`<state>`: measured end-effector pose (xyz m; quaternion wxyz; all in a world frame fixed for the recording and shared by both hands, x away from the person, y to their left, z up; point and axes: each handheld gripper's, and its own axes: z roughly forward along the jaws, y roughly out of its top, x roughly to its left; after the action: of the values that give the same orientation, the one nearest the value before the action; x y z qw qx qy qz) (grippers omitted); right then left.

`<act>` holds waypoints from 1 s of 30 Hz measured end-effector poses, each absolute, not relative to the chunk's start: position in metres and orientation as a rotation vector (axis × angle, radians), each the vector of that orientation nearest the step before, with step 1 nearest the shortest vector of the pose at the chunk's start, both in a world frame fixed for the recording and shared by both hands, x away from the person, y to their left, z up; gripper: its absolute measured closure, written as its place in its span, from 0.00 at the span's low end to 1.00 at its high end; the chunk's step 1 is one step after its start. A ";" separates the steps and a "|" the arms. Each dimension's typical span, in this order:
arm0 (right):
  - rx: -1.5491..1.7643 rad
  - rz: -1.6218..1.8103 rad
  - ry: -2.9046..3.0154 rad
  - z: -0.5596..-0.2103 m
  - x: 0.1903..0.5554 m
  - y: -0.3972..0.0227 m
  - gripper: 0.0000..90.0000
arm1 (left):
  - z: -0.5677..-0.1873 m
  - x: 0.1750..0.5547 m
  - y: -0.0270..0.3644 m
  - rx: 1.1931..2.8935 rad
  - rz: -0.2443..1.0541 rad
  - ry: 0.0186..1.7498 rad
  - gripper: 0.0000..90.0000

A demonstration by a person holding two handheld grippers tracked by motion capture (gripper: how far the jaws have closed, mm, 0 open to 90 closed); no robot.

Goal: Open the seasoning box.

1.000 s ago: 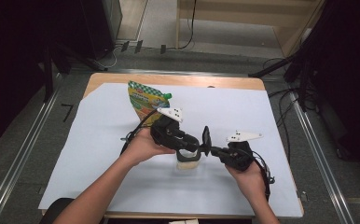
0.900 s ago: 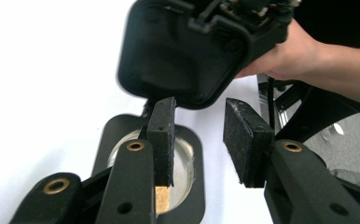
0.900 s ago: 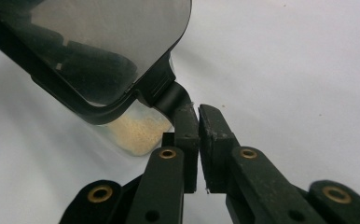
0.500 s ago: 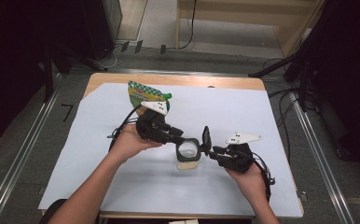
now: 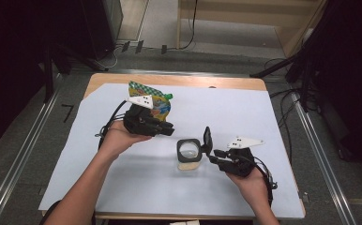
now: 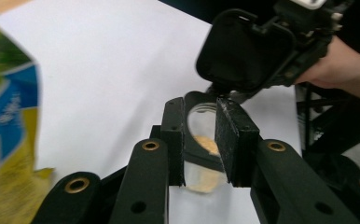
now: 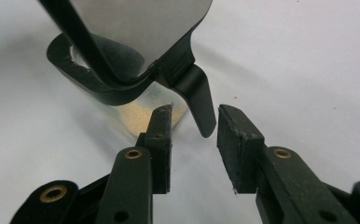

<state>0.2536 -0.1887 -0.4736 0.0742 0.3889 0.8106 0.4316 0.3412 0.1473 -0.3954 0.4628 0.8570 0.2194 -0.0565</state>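
The jar (image 5: 189,156) stands upright mid-worktop (image 5: 273,122), its flip lid (image 5: 207,139) open and tilted up on the side facing the right hand-held gripper (image 5: 213,153). That gripper sits just beside the lid tab, jaws spread and just opened, pinching nothing. The left hand-held gripper (image 5: 169,129) is farther off, near the snack bag (image 5: 156,100), jaws partly closed and empty.

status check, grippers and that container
Left gripper empty, jaws just narrowed. Right gripper open beside lid tab. Container upright, lid flipped up. Snack bag behind.
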 end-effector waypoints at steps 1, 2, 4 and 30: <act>1.159 1.297 2.432 -0.473 0.253 -0.189 0.74 | -0.395 0.342 0.150 2.105 -0.134 0.554 0.80; 1.164 1.299 2.429 -0.472 0.251 -0.189 0.74 | -0.395 0.343 0.152 2.103 -0.132 0.559 0.79; 1.166 1.293 2.429 -0.470 0.249 -0.190 0.74 | -0.395 0.345 0.157 2.093 -0.135 0.571 0.79; 1.090 1.288 2.498 -0.470 0.234 -0.174 0.67 | -0.388 0.372 0.219 2.112 -0.068 0.672 0.59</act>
<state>0.2339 -0.1743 -0.4703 0.0636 0.3608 0.8269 0.4265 0.3723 0.2187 -0.3875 0.4461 0.8525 0.2712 -0.0275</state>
